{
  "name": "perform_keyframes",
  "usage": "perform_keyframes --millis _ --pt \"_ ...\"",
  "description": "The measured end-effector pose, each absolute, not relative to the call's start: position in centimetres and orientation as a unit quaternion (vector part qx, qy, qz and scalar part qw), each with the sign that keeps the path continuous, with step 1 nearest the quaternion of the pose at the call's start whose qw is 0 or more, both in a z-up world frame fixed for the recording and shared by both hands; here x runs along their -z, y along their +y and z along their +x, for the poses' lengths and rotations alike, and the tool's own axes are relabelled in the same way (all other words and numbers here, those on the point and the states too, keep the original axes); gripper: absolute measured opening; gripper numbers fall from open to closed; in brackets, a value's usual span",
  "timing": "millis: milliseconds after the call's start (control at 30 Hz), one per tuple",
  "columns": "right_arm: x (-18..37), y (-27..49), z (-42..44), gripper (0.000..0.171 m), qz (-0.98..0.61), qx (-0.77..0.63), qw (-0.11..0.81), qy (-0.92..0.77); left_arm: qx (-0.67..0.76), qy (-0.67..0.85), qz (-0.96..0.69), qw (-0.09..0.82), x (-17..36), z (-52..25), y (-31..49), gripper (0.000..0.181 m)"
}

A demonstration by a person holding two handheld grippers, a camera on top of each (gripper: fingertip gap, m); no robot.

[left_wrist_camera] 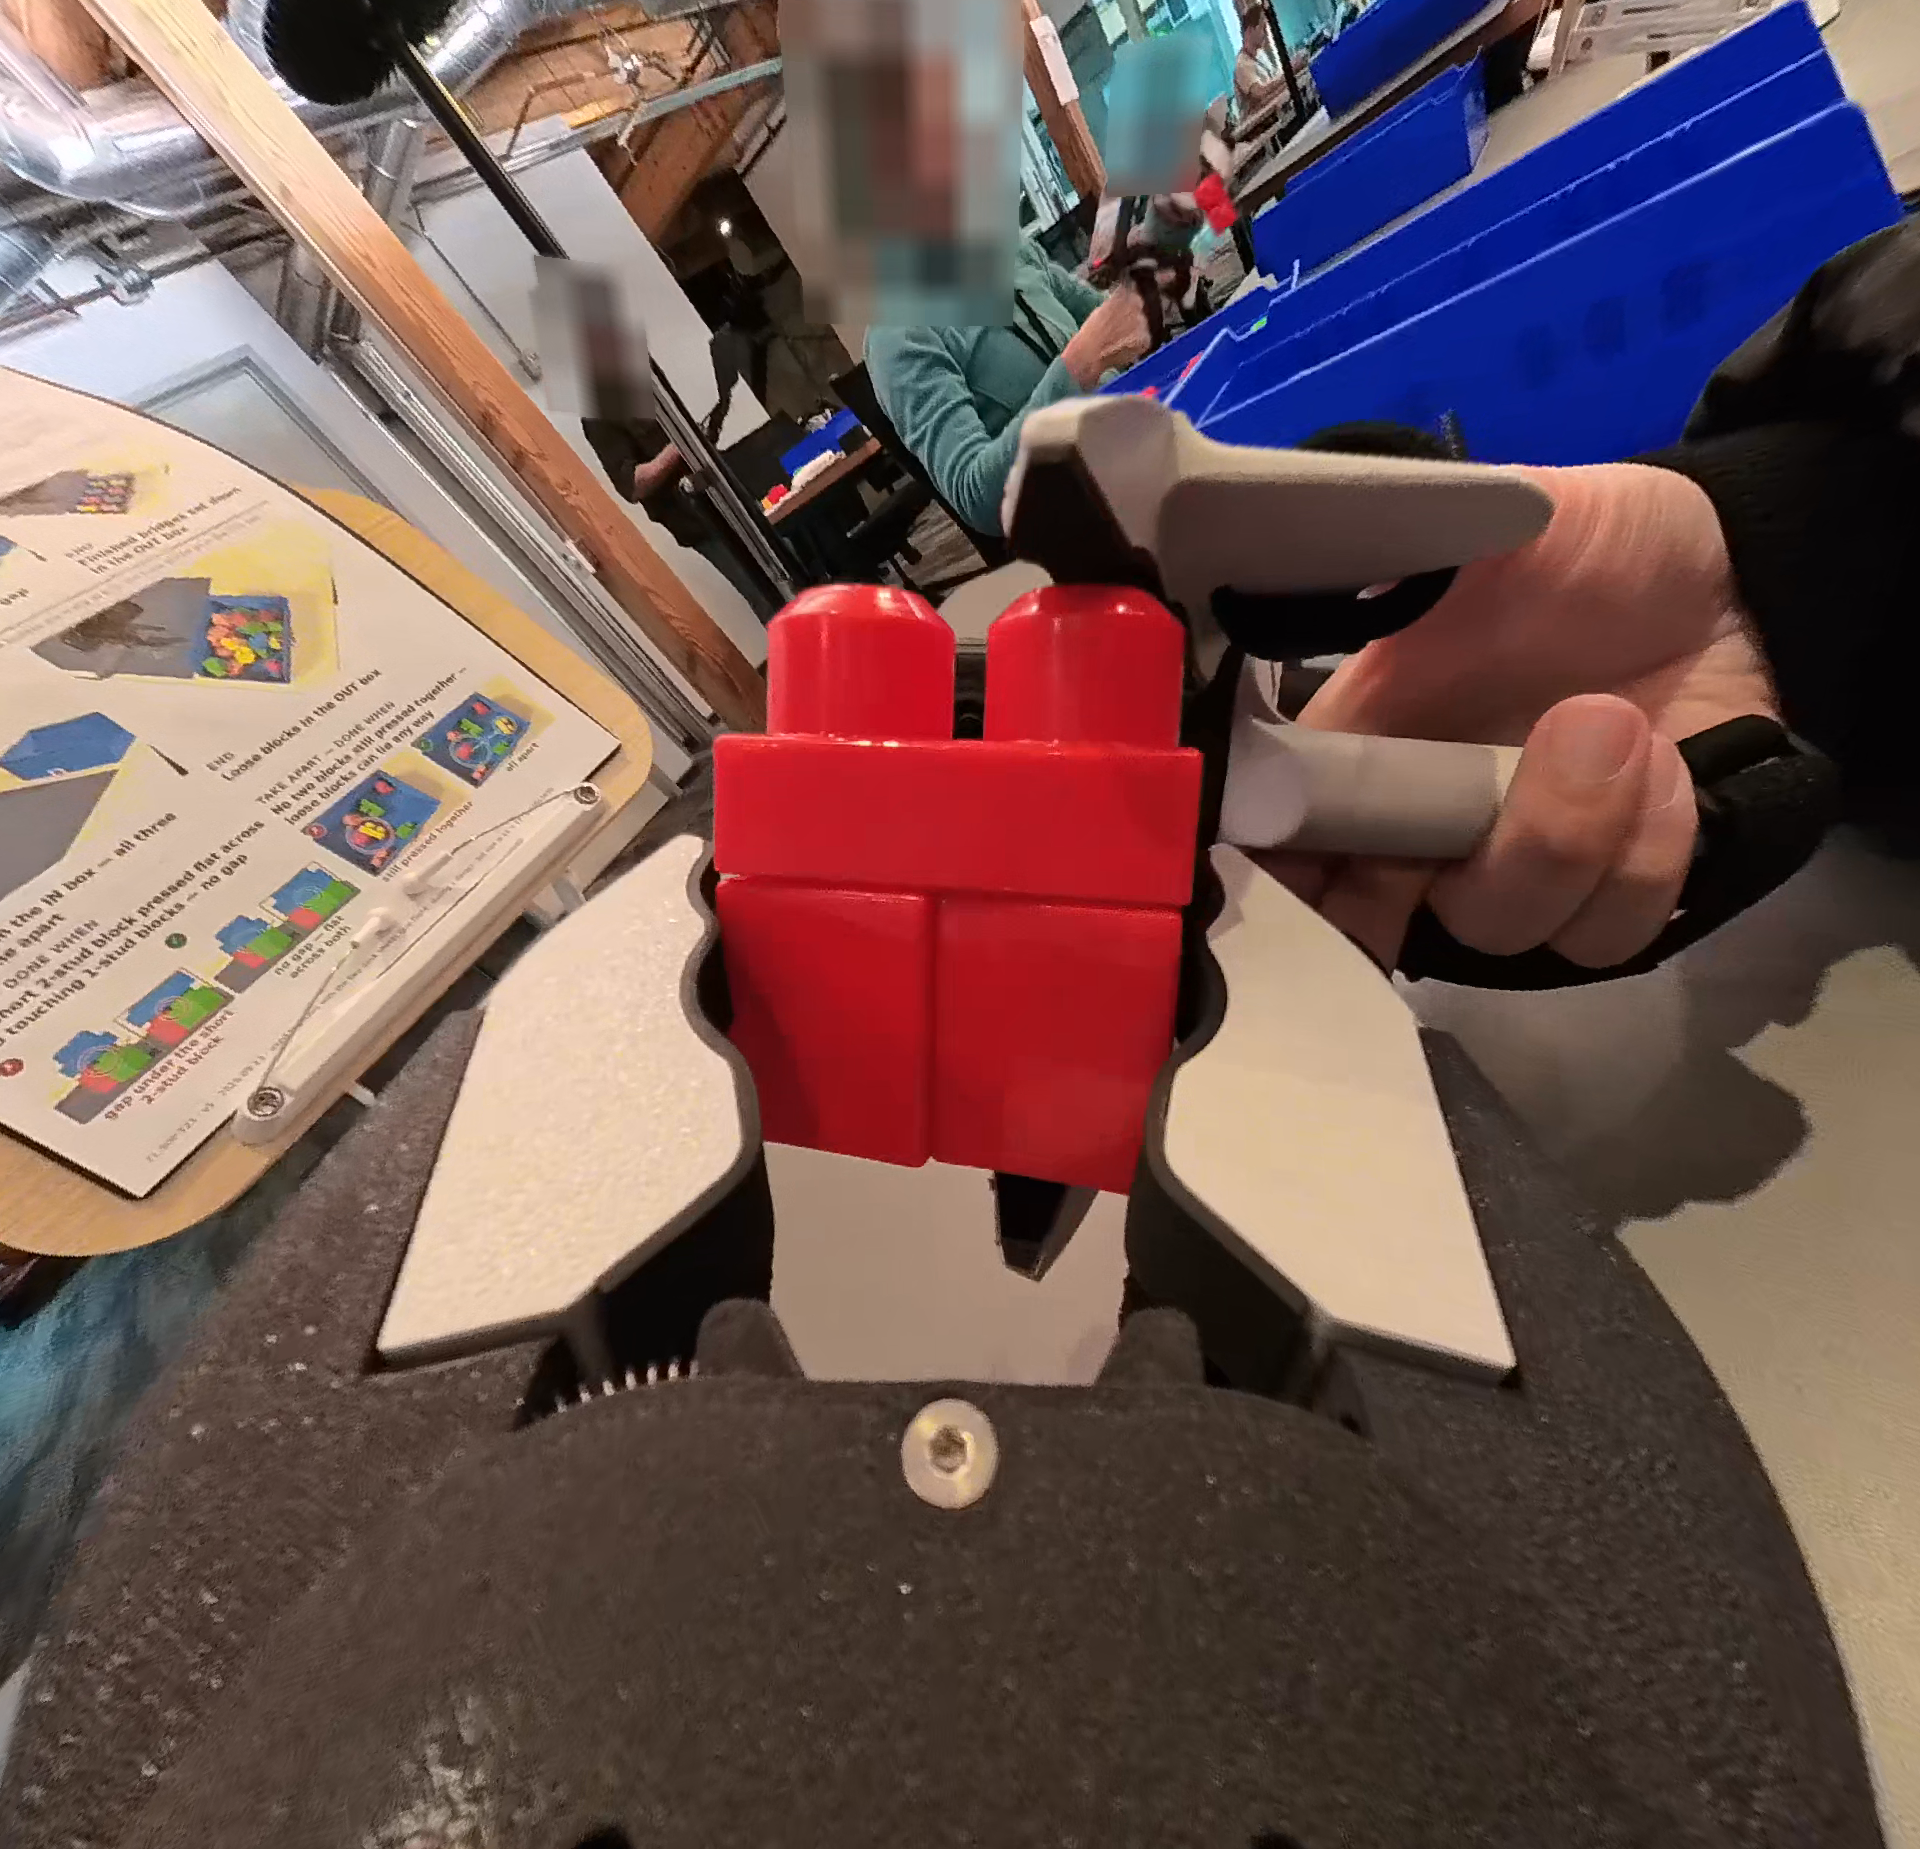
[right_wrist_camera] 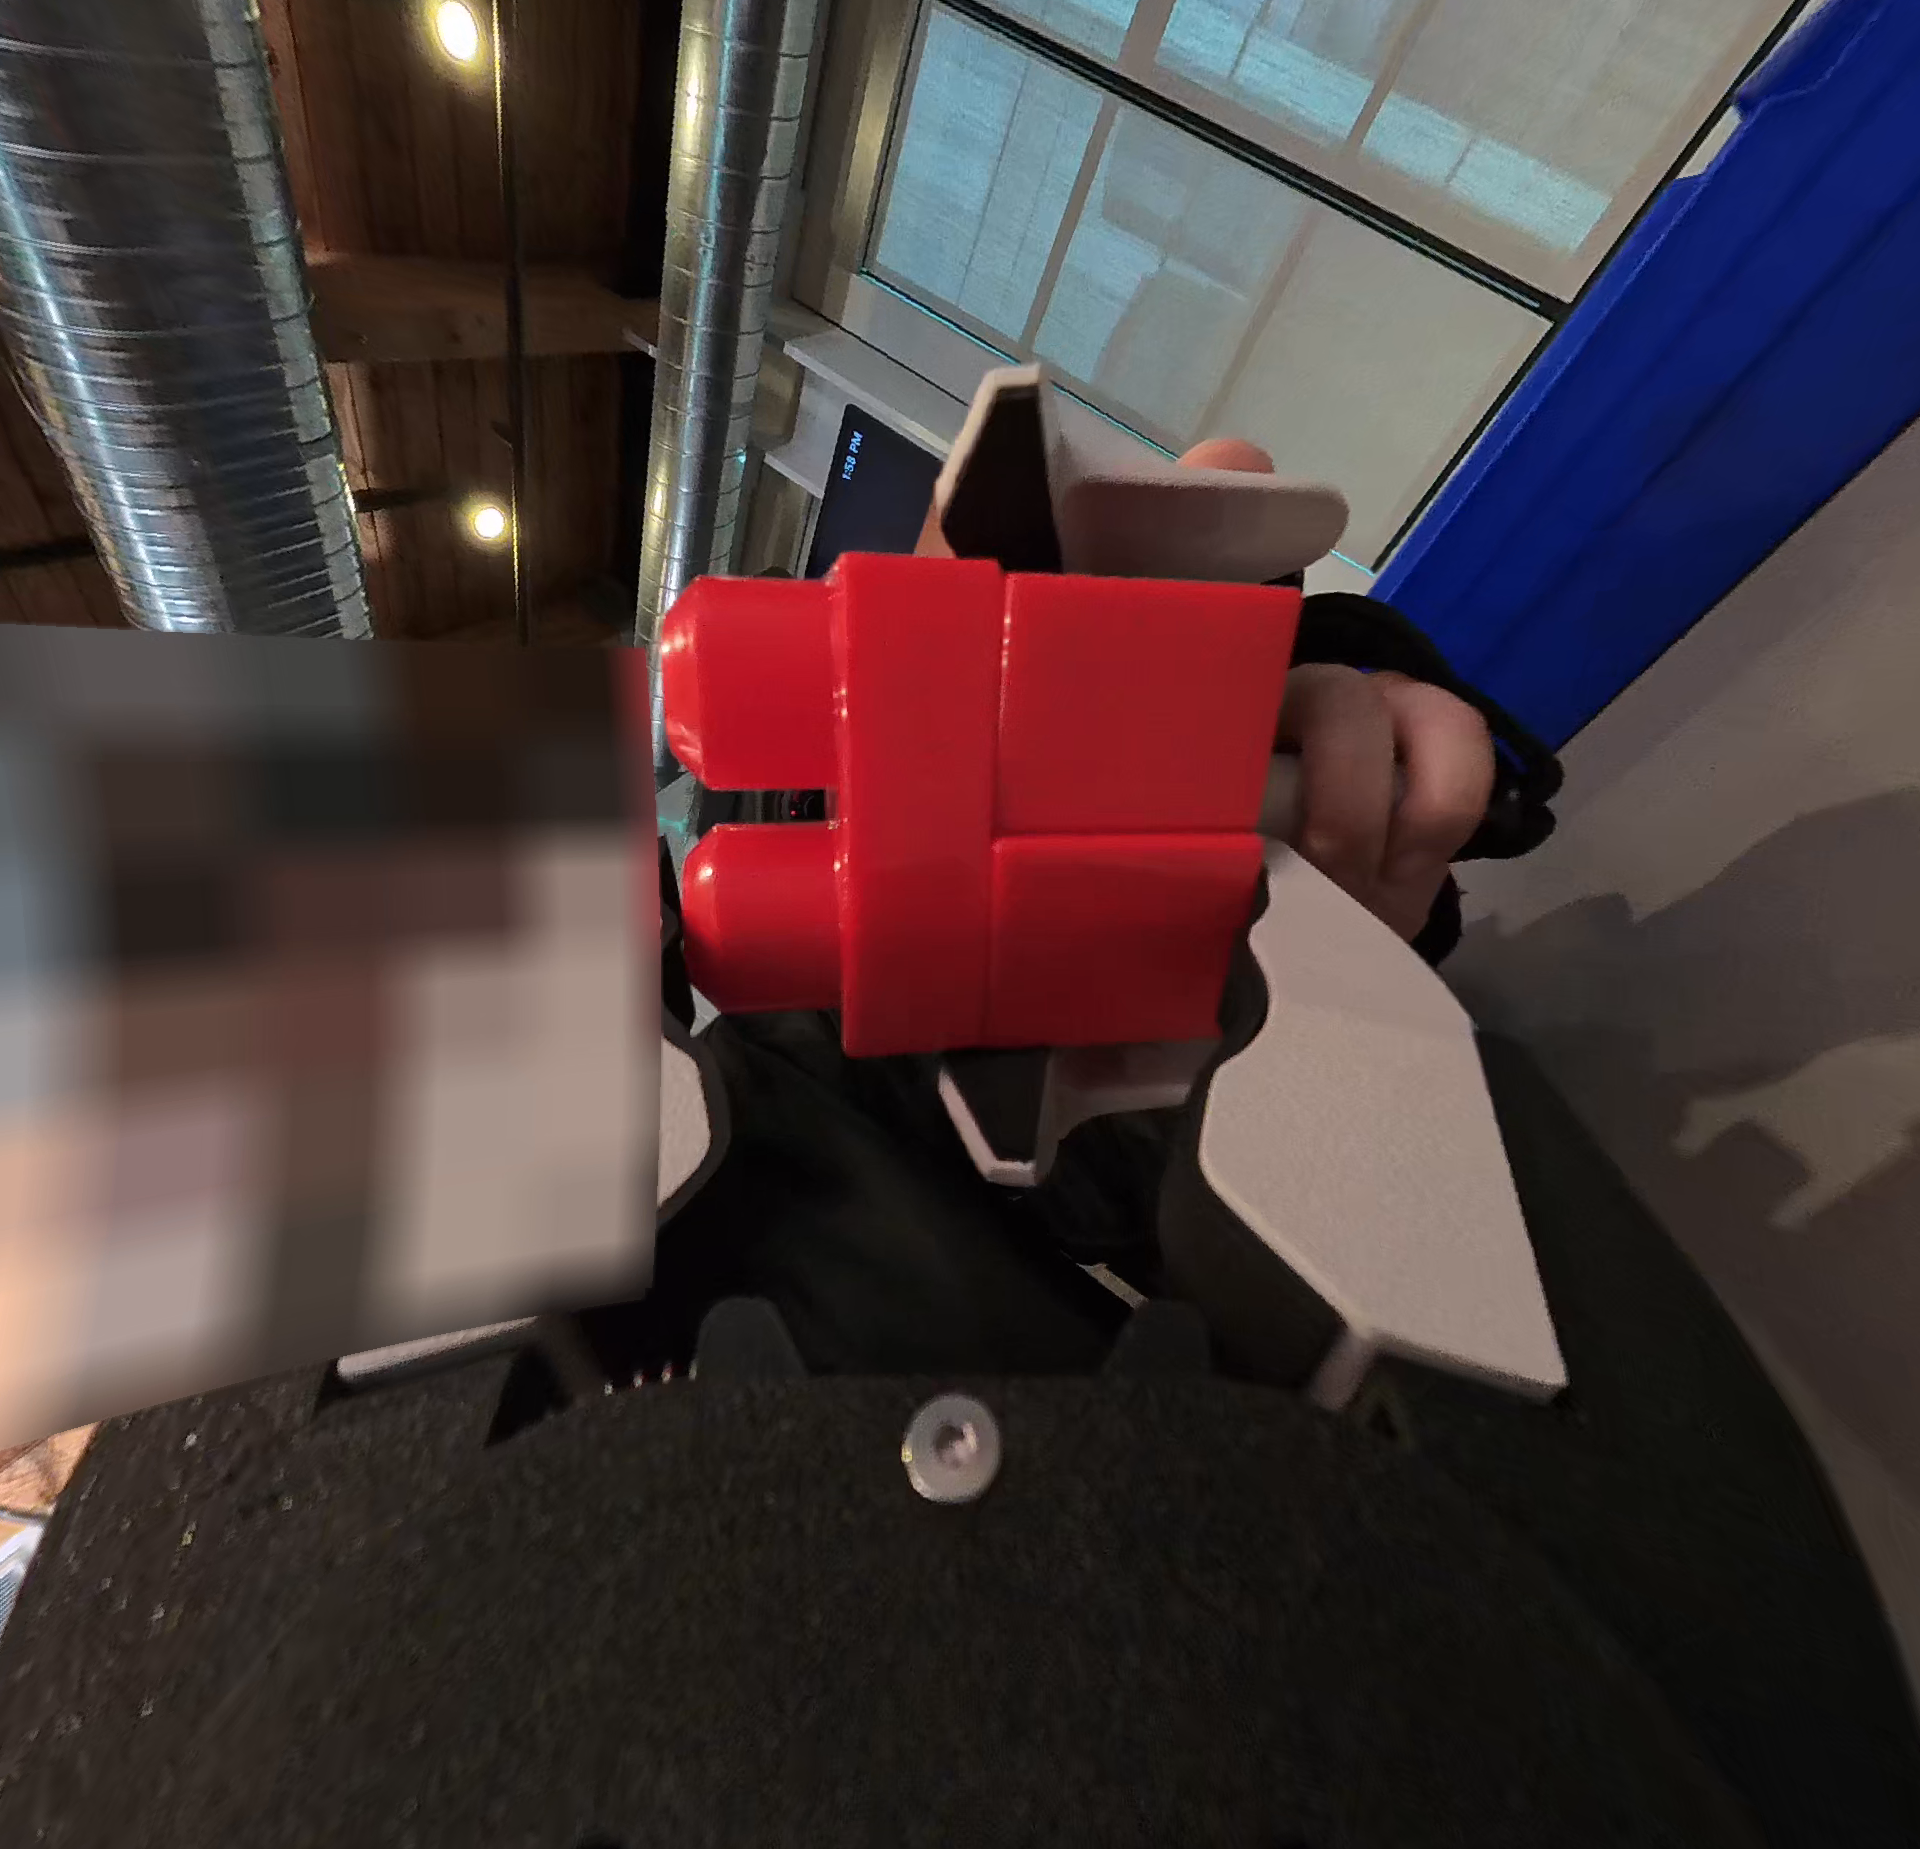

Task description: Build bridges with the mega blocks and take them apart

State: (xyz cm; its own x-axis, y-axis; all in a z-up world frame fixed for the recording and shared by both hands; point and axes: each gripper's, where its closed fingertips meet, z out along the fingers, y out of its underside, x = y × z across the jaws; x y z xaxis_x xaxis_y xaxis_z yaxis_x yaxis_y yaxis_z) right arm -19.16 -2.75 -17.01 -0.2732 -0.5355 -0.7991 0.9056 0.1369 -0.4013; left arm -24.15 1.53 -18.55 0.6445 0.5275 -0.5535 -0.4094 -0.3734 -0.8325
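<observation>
We have the red bridge, a two-stud block pressed onto two single blocks, held up off the tabletop, with the left gripper clamped on the two lower blocks and the right gripper closed around the same bridge from the side. If we pull off-axis, we judge the top block could pop free abruptly and fall below the bridge. One lower block might also slip from the left jaws.
</observation>
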Motion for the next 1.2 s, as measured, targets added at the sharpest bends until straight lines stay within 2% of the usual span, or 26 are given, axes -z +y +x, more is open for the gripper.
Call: perform_keyframes --millis 133,400,467,1200 --pt "16.4 -2.6 -18.8 0.096 0.176 0.631 0.582 0.481 -0.429 -0.029 -0.701 0.569 17.7 -23.6 1.6 0.085" --pt "16.1 -2.4 -18.2 0.104 0.157 0.630 0.585 0.486 -0.425 -0.012 -0.689 0.587 17.3 -22.7 2.0 0.084" --pt "15.9 -2.1 -18.2 0.094 0.151 0.630 0.588 0.484 -0.424 -0.015 -0.684 0.594 17.1 -22.7 1.9 0.084" --pt "16.6 -2.4 -18.4 0.094 0.155 0.632 0.551 0.523 -0.427 -0.011 -0.686 0.589 17.4 -22.9 2.0 0.084"
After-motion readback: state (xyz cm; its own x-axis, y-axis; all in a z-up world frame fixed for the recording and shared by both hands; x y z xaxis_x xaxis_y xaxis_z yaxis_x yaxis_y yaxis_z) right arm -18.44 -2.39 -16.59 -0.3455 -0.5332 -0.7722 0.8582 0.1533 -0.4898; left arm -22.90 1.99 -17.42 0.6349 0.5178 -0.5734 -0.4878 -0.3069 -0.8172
